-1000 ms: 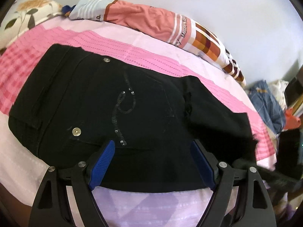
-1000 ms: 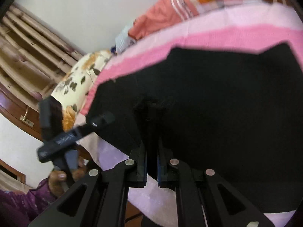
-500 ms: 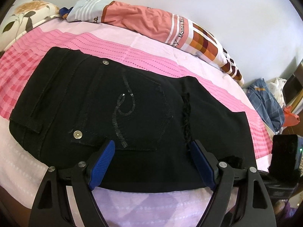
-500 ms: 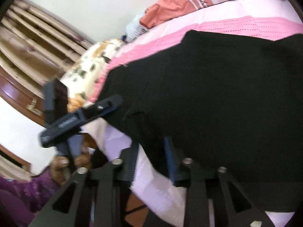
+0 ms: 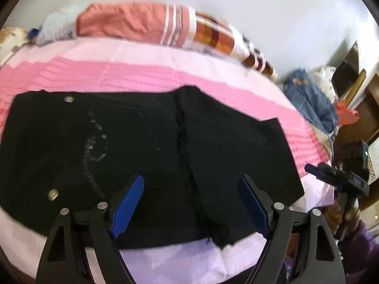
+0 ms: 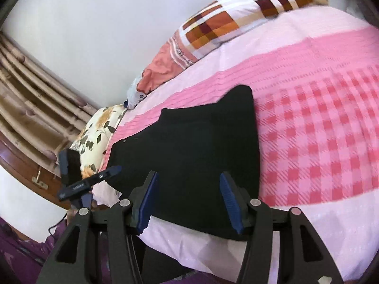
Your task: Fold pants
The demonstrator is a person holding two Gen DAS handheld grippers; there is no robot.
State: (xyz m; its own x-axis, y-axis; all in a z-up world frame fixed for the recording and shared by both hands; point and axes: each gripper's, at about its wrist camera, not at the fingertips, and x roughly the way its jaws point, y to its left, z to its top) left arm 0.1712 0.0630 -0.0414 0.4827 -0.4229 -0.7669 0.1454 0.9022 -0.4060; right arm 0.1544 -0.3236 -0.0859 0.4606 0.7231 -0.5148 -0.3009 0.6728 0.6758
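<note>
Black pants (image 5: 146,156) lie flat on the pink bedspread (image 5: 142,75), near the front edge of the bed, already doubled into a compact block with the pocket stitching and studs facing up. Judging by the neat stack and straight edges, a fold looks done and the cloth is left lying so the next fold can start from a clean shape.

Left gripper (image 5: 190,204) hangs over the near edge of the pants, jaws wide apart, nothing between the blue pads, angled steeply down at the fabric. Right gripper (image 6: 188,200) sits off the other end of the pants, jaws opening, no cloth pinched between the pads; it points more shallowly across the bed. Each wrist view catches the other gripper off to the side, held in a hand with a purple sleeve (image 6: 16,255) below.

Striped pillow (image 5: 165,26) and floral pillow (image 6: 99,130) lie well apart from the pants.
</note>
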